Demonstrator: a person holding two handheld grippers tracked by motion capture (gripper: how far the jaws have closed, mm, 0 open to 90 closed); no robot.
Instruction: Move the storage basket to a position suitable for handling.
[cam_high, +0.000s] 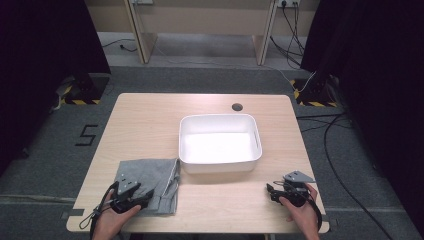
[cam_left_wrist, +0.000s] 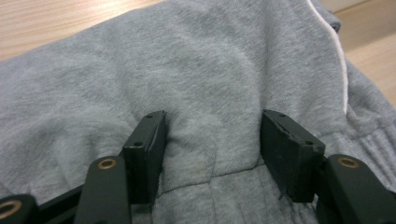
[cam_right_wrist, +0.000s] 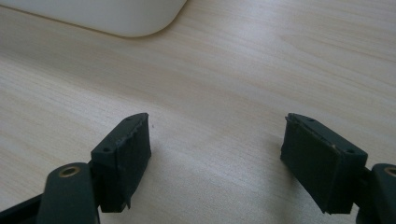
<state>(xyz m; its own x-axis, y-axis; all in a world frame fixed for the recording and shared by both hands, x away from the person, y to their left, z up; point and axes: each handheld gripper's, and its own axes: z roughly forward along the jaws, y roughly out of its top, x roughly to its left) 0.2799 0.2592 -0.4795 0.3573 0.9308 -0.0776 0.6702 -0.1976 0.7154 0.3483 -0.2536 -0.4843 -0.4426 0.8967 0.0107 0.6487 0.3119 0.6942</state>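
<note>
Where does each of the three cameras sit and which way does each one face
High view: above the near edge, facing forward and down on the pale wooden table; both hands show.
Left gripper view: on the left gripper, facing the folded grey fleece garment; black jaws show.
Right gripper view: on the right gripper, facing bare wood; black jaws show.
High and right gripper views share the white plastic tub.

Lighting: even, overhead; table (cam_high: 150, 115) bright, upper corners of high view dark. Glare: white bin (cam_high: 220, 145) floor washed out. Shadows: soft, short. Gripper views: near jaws slightly soft, grey cloth (cam_left_wrist: 187, 70) weave sharp mid-frame.
</note>
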